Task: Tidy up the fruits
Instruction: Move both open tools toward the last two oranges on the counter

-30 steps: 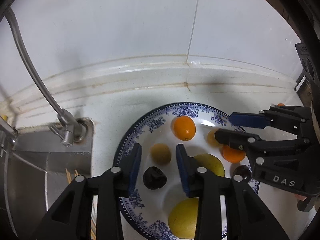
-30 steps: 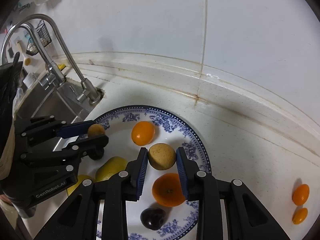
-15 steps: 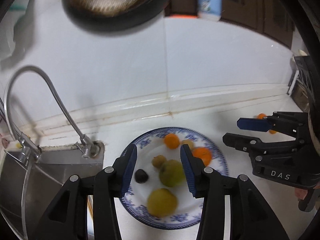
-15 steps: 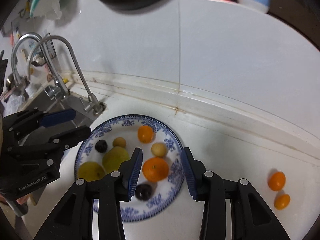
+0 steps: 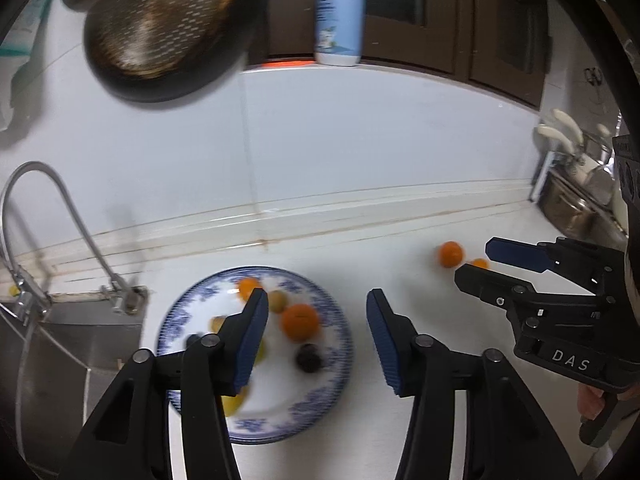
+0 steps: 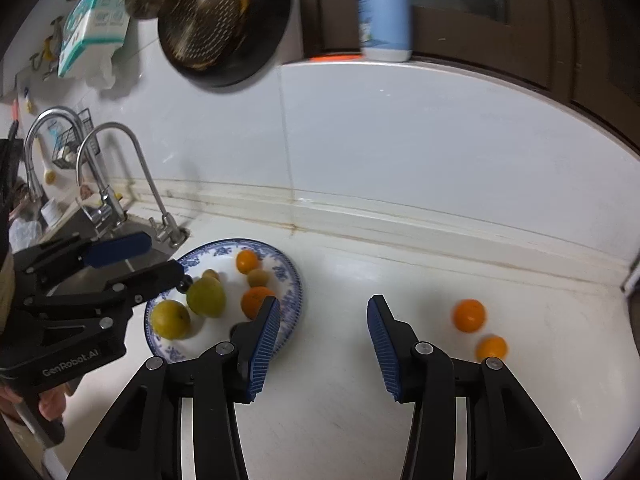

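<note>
Left wrist view first: your left gripper (image 5: 316, 328) hangs above the counter (image 5: 384, 256) with its jaws opening and nothing between the pads; through the gap you see only bare plate rim and countertop. The blue-patterned plate (image 5: 320, 408) sits beside the sink (image 5: 80, 344) and already carries most of the fruit: a larger orange (image 5: 300, 321), a smaller orange one (image 5: 248, 285) at the far rim, a tan fruit (image 5: 278, 301), a dark fruit (image 5: 309, 357), and more partly hidden behind your left finger. Motion blur keeps you from counting them exactly. Off to the right, well apart from the plate, two orange fruits remain on the counter: a round one (image 5: 451, 254) and a smaller one (image 5: 479, 263) just behind the tip of your right gripper (image 5: 480, 264).

Right wrist view: your right gripper (image 6: 322, 336) is empty too, jaws opening over bare counter between the plate (image 6: 294, 280) and the two stray fruits. The plate shows two yellow-green fruits (image 6: 206, 298), both oranges and the tan one. The loose orange (image 6: 469, 315) and the smaller one (image 6: 491, 348) lie near each other to the right of your fingers.

Judging by this, the plate is nearly filled and the job looks mostly done; those two stragglers are what you have left to gather.
</note>
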Demonstrator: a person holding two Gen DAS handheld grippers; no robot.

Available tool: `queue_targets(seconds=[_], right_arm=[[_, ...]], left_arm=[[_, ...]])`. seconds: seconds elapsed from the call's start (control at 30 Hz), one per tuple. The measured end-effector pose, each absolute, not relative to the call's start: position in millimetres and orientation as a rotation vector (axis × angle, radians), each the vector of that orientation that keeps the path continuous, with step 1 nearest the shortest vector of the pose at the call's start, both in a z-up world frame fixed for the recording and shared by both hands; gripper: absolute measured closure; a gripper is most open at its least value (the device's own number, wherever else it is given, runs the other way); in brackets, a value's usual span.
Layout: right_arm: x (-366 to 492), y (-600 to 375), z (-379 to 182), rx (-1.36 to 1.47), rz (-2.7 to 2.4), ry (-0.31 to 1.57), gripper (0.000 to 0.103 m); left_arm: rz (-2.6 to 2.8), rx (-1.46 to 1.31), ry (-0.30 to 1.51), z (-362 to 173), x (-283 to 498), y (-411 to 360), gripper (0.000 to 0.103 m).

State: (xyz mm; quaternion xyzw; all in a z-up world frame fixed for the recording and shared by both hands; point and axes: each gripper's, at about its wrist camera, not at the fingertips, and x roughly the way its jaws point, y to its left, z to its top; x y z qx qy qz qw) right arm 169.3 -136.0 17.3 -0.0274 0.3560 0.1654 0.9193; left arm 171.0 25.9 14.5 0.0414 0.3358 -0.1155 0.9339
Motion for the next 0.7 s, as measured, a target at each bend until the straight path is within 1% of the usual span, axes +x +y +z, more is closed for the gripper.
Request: queue_targets(seconds=[0.13,0.2,0.3,0.43,0.7], right_arm=[[161,-163,18,-0.045,0.303,0.734,0.057],[159,-174,17,-0.041,0.288,0.737,0.057],[157,-191,15,-0.040,0.260,0.742,0.057],[159,-213,7,-0.035,0.222,0.760,0.057],[171,-243,-14,-0.051,0.166,0.792,0.056]], left_arm=[[-0.270,0.103,0.679,15,166,0,0.050],[-0.283,0.116,0.673,15,166,-13,0.046],[-0.292,0.137,0.670,13,167,-28,0.044],[-0.302,0.161,0.669,10,168,-47,0.044],[-0.315,0.199,0.696,-7,183,-78,0.037]])
